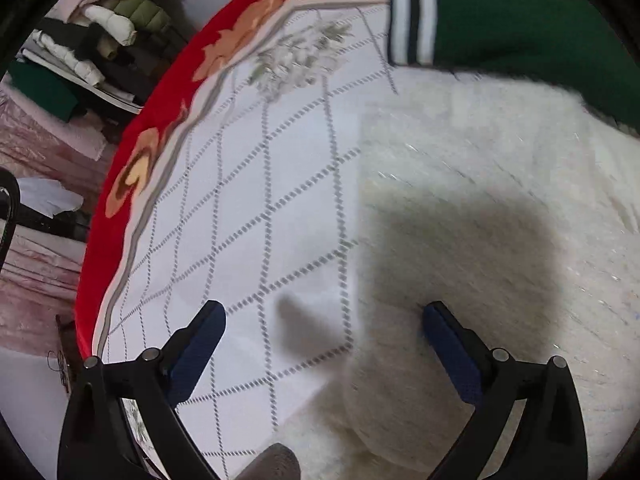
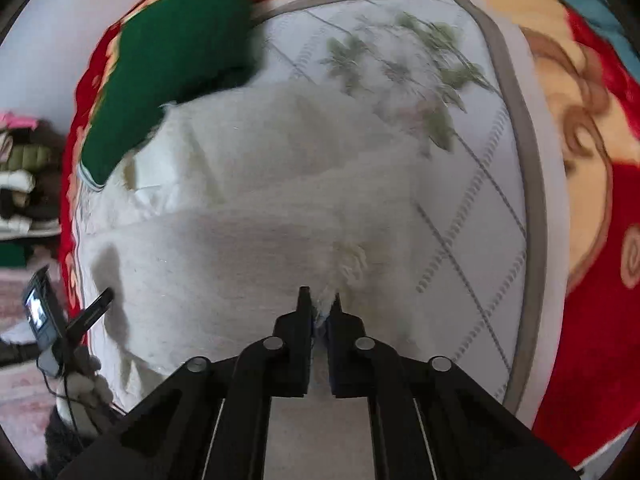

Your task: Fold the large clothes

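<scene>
A large fluffy white garment lies spread on the quilted white bed cover; it also shows in the left wrist view. My right gripper is shut on a tuft of the white garment at its near edge. My left gripper is open and empty, hovering over the garment's left edge where it meets the bed cover. A green sweater with a white striped cuff lies at the far side; it also shows in the right wrist view.
A red floral blanket borders the bed cover; it also shows in the right wrist view. A pile of folded clothes stands beyond the bed on the left. The left gripper with its small screen shows in the right wrist view.
</scene>
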Demonstrator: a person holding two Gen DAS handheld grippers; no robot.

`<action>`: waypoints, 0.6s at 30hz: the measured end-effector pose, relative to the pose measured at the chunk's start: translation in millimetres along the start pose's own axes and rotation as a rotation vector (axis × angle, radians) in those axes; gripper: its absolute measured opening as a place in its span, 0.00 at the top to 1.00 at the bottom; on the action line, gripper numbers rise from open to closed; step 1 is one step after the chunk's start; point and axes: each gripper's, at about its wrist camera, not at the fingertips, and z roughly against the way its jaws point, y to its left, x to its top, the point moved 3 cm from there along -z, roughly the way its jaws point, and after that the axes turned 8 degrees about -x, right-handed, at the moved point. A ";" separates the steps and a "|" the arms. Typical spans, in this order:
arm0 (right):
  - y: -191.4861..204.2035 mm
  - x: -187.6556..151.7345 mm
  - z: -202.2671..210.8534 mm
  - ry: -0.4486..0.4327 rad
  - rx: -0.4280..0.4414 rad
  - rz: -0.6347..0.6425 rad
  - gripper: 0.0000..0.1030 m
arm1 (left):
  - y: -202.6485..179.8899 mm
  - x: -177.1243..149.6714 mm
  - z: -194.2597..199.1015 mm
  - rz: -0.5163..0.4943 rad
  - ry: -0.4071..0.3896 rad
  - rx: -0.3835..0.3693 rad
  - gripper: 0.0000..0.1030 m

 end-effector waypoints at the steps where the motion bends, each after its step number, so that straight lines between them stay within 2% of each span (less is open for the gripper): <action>1: 10.5 7.1 12.8 -0.068 -0.006 0.032 0.95 | 6.0 0.9 -1.1 0.011 -0.001 -0.006 0.00; 2: 14.0 12.1 22.0 -0.112 -0.009 0.041 0.95 | 9.6 1.7 -2.2 0.018 0.000 -0.011 0.00; 4: 9.7 20.8 21.3 -0.122 -0.070 0.039 0.94 | 13.6 2.1 -4.0 0.030 0.005 -0.025 0.00; 5: 8.0 22.1 9.3 -0.084 -0.118 0.064 0.94 | 12.7 2.0 -2.7 0.030 0.007 -0.026 0.00; 7: 0.1 16.6 -18.5 0.062 -0.161 0.091 0.93 | 9.7 1.5 9.3 0.028 0.002 -0.049 0.00; 8: -6.5 11.1 -20.7 0.099 -0.151 0.074 0.93 | 8.4 0.8 18.4 0.025 -0.011 -0.060 0.00; 9: -13.7 4.9 -12.7 0.091 -0.107 0.040 0.91 | 6.2 -0.9 31.8 0.016 -0.033 -0.073 0.00; 10: -18.3 1.4 -4.0 0.073 -0.089 0.026 0.80 | 4.1 -2.7 43.3 0.011 -0.052 -0.093 0.00; 11: -24.0 -4.3 7.9 0.048 -0.088 0.017 0.74 | 1.5 -5.7 55.7 0.007 -0.070 -0.121 0.00; 12: -32.6 -13.6 22.7 0.024 -0.111 0.006 0.62 | -1.6 -8.7 65.6 0.003 -0.078 -0.140 0.00; 15: -51.0 -36.2 41.9 0.042 -0.183 -0.027 0.59 | -18.8 -23.8 94.7 -0.019 -0.086 -0.192 0.00; 18: -63.9 -52.2 37.1 0.125 -0.216 -0.019 0.59 | -48.5 -43.6 111.7 -0.064 -0.081 -0.219 0.00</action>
